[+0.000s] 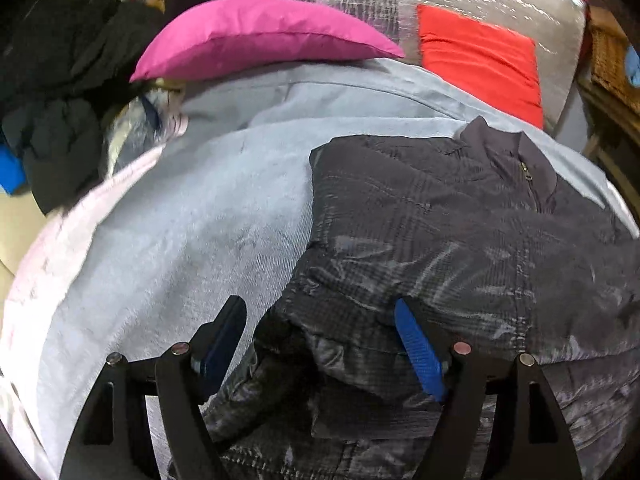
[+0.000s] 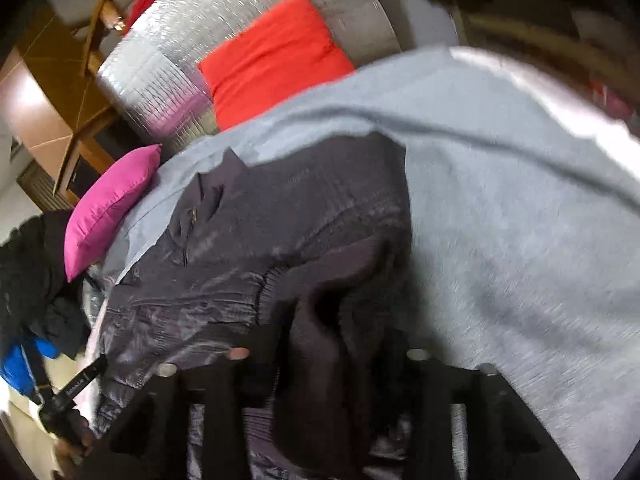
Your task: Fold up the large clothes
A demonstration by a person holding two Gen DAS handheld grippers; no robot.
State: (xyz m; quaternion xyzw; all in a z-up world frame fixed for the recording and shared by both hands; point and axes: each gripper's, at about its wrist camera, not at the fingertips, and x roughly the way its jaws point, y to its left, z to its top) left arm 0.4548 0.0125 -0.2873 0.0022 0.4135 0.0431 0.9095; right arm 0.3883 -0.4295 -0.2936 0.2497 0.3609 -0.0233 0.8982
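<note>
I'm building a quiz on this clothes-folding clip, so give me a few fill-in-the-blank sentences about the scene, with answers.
1. The dark quilted jacket lies on a light ____ blanket.
2. The pillow beyond the blanket is ____.
3. The left gripper has ____ ribbed pads on its fingers.
4. The cushion against the silver backrest is ____.

Answers: blue; pink; blue; red
</note>
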